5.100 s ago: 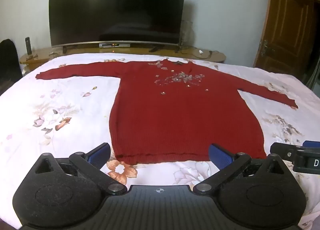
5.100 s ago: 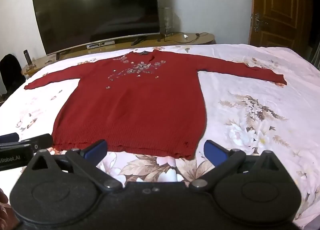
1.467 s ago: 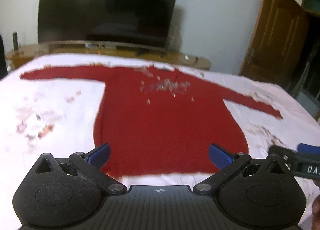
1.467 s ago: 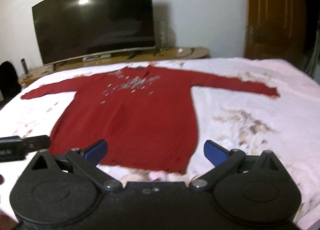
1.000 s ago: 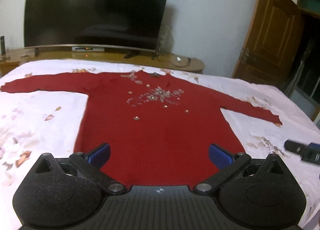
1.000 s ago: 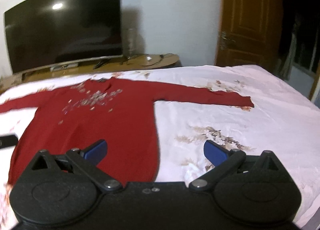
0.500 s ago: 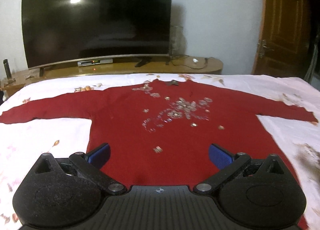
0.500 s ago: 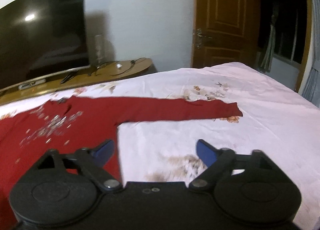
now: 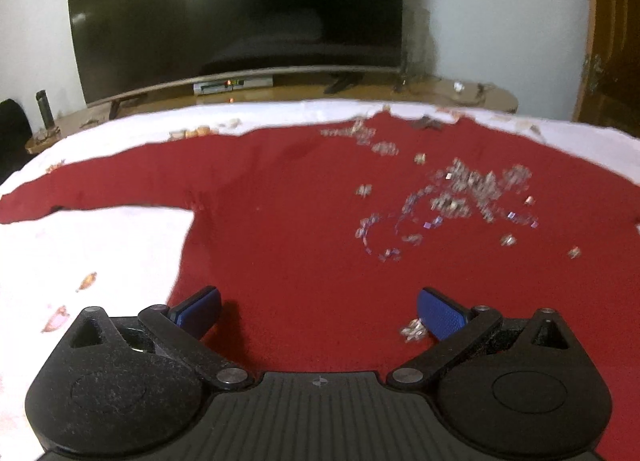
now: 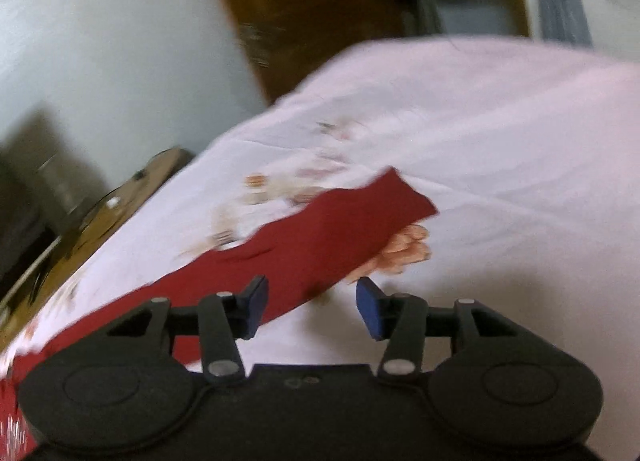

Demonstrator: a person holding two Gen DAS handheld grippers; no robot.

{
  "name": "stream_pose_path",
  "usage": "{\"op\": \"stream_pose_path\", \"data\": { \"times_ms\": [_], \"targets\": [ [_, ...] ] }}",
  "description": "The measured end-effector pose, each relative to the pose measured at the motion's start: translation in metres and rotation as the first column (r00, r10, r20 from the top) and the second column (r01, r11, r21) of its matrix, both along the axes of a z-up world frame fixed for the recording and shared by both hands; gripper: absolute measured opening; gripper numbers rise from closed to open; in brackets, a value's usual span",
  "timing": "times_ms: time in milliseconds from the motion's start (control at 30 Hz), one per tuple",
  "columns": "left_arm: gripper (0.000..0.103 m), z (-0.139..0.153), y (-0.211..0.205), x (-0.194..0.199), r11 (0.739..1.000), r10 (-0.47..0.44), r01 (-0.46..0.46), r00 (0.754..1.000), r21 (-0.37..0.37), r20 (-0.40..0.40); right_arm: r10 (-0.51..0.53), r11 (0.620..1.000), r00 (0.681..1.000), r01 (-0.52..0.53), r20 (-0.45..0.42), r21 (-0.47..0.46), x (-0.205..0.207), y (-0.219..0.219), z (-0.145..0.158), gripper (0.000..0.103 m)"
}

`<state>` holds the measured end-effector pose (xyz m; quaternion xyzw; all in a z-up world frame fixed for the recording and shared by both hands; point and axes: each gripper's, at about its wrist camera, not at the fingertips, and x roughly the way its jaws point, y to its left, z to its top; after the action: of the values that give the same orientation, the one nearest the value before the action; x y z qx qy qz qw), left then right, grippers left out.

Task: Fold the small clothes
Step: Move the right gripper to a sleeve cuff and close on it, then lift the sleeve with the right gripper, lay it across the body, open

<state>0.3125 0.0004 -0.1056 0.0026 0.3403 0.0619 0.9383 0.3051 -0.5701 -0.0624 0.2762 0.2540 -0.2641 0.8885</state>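
A red knit sweater (image 9: 296, 221) with sequins on the chest lies flat, front up, on a white floral bedsheet (image 9: 100, 253). Its left sleeve (image 9: 120, 181) stretches out to the left. My left gripper (image 9: 318, 311) is open and empty, low over the sweater's body. In the right wrist view the right sleeve (image 10: 336, 221) runs diagonally, its cuff at the upper right. My right gripper (image 10: 311, 305) is partly open, its fingers on either side of the sleeve near the cuff, not holding it. This view is blurred.
A large dark TV (image 9: 236, 17) stands on a wooden cabinet (image 9: 280, 95) beyond the bed's far edge. A wooden door (image 10: 304, 5) is at the right. The sheet (image 10: 500, 149) extends right of the cuff.
My left gripper moved forward over the sweater's body toward the chest. My right gripper swung right to the right sleeve's cuff, dropped close to it, and narrowed its opening.
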Motion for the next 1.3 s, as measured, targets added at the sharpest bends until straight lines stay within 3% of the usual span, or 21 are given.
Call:
{"op": "stream_pose_path", "data": {
  "times_ms": [133, 333, 400, 467, 567, 667, 733, 767, 833, 900, 933, 967, 1000, 1033, 1133, 1300],
  "targets": [
    [0.103, -0.006, -0.004, 0.005, 1.0, 0.007, -0.007, 1.0, 0.009, -0.007, -0.06, 0.992, 0.998, 0.057, 0.023, 0.11, 0.013, -0.041, -0.029, 0.046],
    [0.103, -0.007, 0.001, 0.01, 1.0, 0.021, -0.021, 1.0, -0.019, -0.014, -0.032, 0.988, 0.995, 0.017, 0.095, 0.153, 0.026, -0.06, -0.039, 0.046],
    [0.103, -0.008, 0.002, 0.011, 0.999, 0.019, -0.02, 1.0, -0.027, -0.017, -0.018, 0.99, 0.996, 0.005, 0.088, 0.141, 0.033, -0.061, -0.038, 0.04],
    [0.103, -0.007, 0.004, 0.011, 0.999, 0.017, -0.018, 1.0, -0.035, -0.018, 0.005, 0.991, 0.997, -0.015, 0.072, 0.135, 0.039, -0.063, -0.037, 0.014],
    [0.103, -0.001, 0.007, 0.009, 0.999, 0.026, -0.027, 1.0, -0.028, -0.013, 0.009, 0.992, 0.996, -0.02, 0.085, 0.123, 0.039, -0.065, -0.027, 0.014],
    [0.103, 0.007, 0.014, 0.003, 1.0, 0.03, -0.03, 0.999, -0.003, 0.014, 0.003, 1.0, 0.993, -0.005, 0.118, 0.02, 0.025, -0.056, -0.007, 0.014],
    [0.103, 0.009, 0.021, 0.001, 1.0, 0.025, -0.025, 1.0, 0.007, 0.006, -0.013, 1.0, 1.0, 0.013, 0.022, 0.005, 0.033, -0.059, -0.018, 0.014],
    [0.103, 0.009, 0.026, 0.0, 1.0, 0.024, -0.024, 1.0, 0.006, 0.002, -0.01, 0.999, 0.999, 0.012, -0.04, 0.052, 0.041, -0.066, -0.03, 0.014],
    [0.103, 0.01, 0.035, -0.003, 1.0, 0.025, -0.025, 1.0, -0.009, -0.002, 0.004, 0.999, 0.999, -0.002, -0.045, 0.038, 0.045, -0.067, -0.028, 0.016],
    [0.103, 0.009, 0.042, -0.006, 0.999, 0.026, -0.026, 1.0, -0.029, 0.0, 0.007, 0.999, 0.998, -0.005, -0.055, 0.051, 0.047, -0.065, -0.019, 0.029],
    [0.103, 0.009, 0.045, -0.008, 0.999, 0.028, -0.028, 1.0, -0.034, 0.0, 0.021, 0.999, 0.998, -0.018, -0.059, 0.05, 0.049, -0.063, -0.016, 0.052],
    [0.103, 0.008, 0.047, -0.009, 0.999, 0.031, -0.031, 1.0, -0.037, -0.003, 0.034, 0.998, 0.997, -0.031, -0.062, 0.048, 0.052, -0.059, -0.015, 0.056],
    [0.103, 0.009, 0.049, -0.01, 0.999, 0.032, -0.032, 0.999, -0.038, -0.003, 0.048, 0.998, 0.997, -0.046, -0.057, 0.041, 0.052, -0.056, -0.015, 0.045],
    [0.103, 0.01, 0.052, -0.013, 0.999, 0.034, -0.034, 0.999, -0.041, 0.001, 0.071, 0.997, 0.995, -0.068, -0.074, 0.036, 0.056, -0.054, -0.016, 0.015],
    [0.103, 0.015, 0.062, -0.021, 0.998, 0.042, -0.041, 0.999, -0.051, 0.018, 0.067, 0.998, 0.993, -0.069, -0.1, -0.014, 0.063, -0.046, -0.015, 0.014],
    [0.103, 0.022, 0.089, -0.033, 0.995, 0.082, -0.079, 0.996, -0.062, 0.042, 0.078, 0.987, 0.996, -0.082, -0.039, -0.139, 0.069, -0.008, 0.011, 0.013]
  ]
}}
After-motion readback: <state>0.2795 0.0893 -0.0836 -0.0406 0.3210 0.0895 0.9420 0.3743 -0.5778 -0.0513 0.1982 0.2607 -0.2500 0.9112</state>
